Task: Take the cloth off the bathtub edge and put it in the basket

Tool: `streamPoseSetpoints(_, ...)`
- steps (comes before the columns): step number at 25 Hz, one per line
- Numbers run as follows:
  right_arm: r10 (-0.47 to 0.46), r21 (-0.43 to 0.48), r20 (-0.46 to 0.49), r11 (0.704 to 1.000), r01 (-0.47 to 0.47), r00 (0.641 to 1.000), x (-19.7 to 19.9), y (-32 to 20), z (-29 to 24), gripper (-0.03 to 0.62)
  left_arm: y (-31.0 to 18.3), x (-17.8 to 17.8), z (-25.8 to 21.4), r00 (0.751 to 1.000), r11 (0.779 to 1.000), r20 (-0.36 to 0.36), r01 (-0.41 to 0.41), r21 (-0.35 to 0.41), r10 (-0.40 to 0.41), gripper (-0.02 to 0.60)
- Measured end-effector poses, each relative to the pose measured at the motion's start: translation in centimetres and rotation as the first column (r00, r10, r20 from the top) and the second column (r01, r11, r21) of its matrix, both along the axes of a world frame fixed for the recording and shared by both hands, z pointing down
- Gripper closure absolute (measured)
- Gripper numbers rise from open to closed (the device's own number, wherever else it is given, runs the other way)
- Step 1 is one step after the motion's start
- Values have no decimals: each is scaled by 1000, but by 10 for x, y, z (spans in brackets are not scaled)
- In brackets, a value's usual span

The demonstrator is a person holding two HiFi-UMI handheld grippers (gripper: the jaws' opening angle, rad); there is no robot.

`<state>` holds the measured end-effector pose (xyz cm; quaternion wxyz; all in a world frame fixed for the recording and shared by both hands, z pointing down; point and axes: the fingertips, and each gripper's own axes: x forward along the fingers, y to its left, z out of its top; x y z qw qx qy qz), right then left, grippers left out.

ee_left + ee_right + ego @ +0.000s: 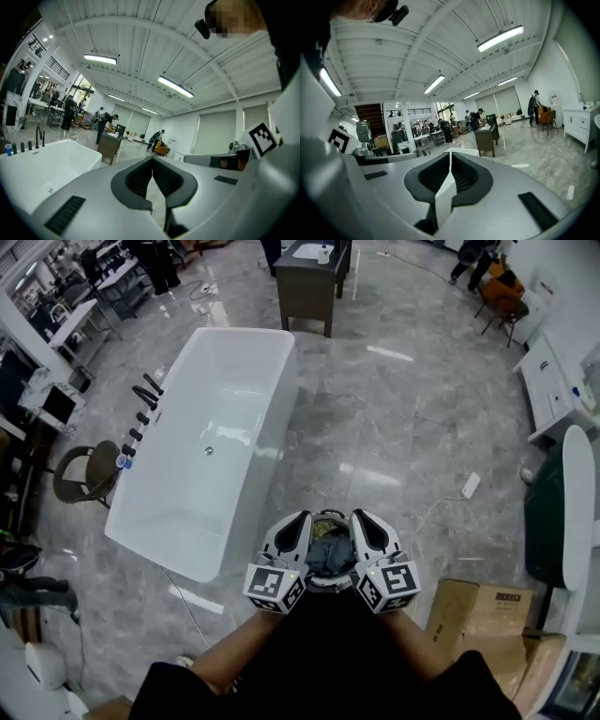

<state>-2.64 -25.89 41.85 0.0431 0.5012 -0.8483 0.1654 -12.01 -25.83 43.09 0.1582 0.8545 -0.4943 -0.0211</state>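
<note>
The left gripper (300, 517) and right gripper (361, 516), each with jaws pressed together on nothing, are held side by side and point away from the person. They hang just over a small round basket (328, 513) on the marble floor (412, 427). A grey-blue cloth (328, 551) lies bundled inside the basket, framed between the two grippers. The white bathtub (283, 399) stands close by on the left, its visible rim bare. The job looks all but done: the cloth is delivered, and only drawing the grippers clear seems left.

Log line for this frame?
left gripper: shut, empty | right gripper: shut, empty | cloth: in basket | bathtub edge: no cloth
</note>
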Motion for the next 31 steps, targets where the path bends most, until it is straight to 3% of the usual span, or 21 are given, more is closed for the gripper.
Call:
streamPoseSetpoints(4,-15,94,-61,995,21,998,-17,1,-12,563,-9,-7,-17,999,999,31,-34,42,33,566)
streamPoseSetpoints(13,66,129,-142,990,-48,988,-34,2,-16,563,-16,-5,-24,989,986,70,-140,94,134,566)
streamPoseSetpoints(18,85,142,-156,988,-63,984,-41,4,-21,563,-11,-4,-23,982,982,87,-171,74,165,566)
streamPoseSetpoints(31,-12,127,-172,991,34,985,-98,14,-12,563,7,-45,-15,989,988,70,-136,66,132,566)
